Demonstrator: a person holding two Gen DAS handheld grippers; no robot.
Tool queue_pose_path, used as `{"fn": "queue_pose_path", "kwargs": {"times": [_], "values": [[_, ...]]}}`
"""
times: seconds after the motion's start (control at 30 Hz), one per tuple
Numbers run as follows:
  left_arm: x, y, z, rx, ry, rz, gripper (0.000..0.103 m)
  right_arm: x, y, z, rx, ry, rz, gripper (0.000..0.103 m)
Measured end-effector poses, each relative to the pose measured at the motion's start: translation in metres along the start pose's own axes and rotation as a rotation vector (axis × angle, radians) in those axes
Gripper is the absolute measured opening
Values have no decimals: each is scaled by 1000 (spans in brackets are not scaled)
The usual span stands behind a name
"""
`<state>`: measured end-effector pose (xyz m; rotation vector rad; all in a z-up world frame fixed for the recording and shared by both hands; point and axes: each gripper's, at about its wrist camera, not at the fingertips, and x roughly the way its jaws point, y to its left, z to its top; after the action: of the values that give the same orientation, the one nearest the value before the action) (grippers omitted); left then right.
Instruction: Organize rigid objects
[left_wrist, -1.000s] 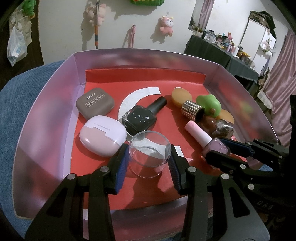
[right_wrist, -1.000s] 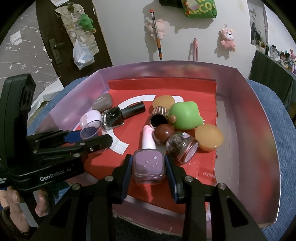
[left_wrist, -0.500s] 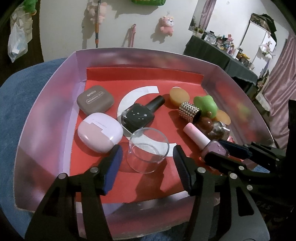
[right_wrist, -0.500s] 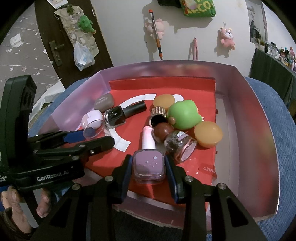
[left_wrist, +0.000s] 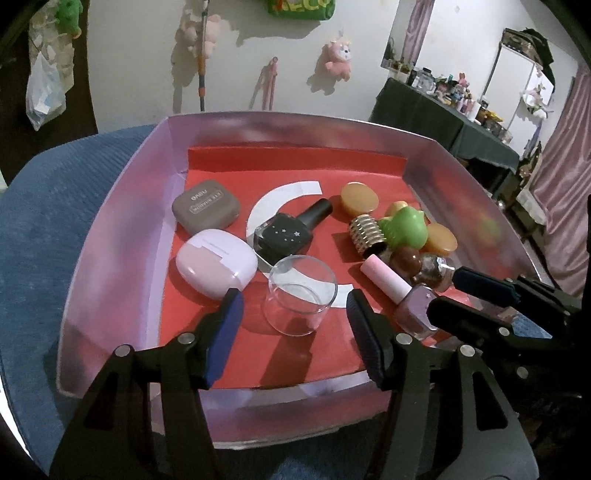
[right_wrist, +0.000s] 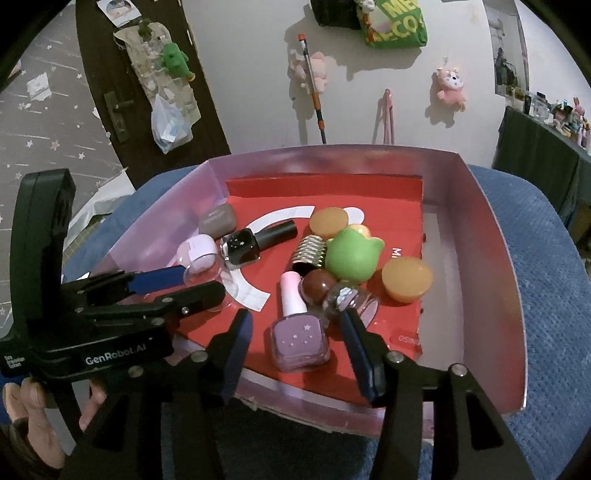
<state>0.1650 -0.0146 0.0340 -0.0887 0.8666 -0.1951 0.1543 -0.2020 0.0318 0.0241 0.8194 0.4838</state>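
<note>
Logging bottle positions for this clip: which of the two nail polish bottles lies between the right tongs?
The lilac nail polish bottle with the pale pink cap, lying between the open right tongs. The black nail polish bottle with the black cap lies farther back, near the clear cup.

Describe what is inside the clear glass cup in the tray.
The glass cup holds nothing: through its wall you see only the tray's red floor and part of a white curved mark. Nothing in it is hidden, since the glass is see-through.

We look forward along each gripper's fingers, close over the near edge; both views share the tray (left_wrist: 122, 236) (right_wrist: 495, 236).
</note>
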Motion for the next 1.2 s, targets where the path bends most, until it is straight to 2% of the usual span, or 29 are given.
{"fn": "queue_pose_path", "kwargs": {"times": [0.1,0.37,0.43,0.5,0.77,0.83,0.9,0.93,1.1,1.2], "values": [[-6,1,-1,0,-12,8,66,-3,-1,0,10,-5,0,57],[-16,3,-5,0,-27,28,66,-15,-1,-2,26,-29,-2,63],[-19,2,-5,1,-31,31,67,-19,-1,-3,30,-37,-3,68],[-23,2,-6,3,-39,36,73,-22,-1,-4,36,-46,-1,74],[-34,1,-10,5,-59,64,73,-29,3,-8,44,-71,-13,85],[-37,1,-12,5,-64,78,76,-31,3,-9,48,-78,-14,90],[-41,1,-13,4,-76,97,87,-33,3,-11,52,-88,-16,95],[-42,2,-14,3,-81,102,88,-35,4,-11,53,-93,-17,97],[-47,3,-16,-4,-90,112,88,-39,4,-14,59,-106,-21,103],[-48,4,-17,-3,-93,127,88,-39,4,-16,65,-110,-27,103]]}}
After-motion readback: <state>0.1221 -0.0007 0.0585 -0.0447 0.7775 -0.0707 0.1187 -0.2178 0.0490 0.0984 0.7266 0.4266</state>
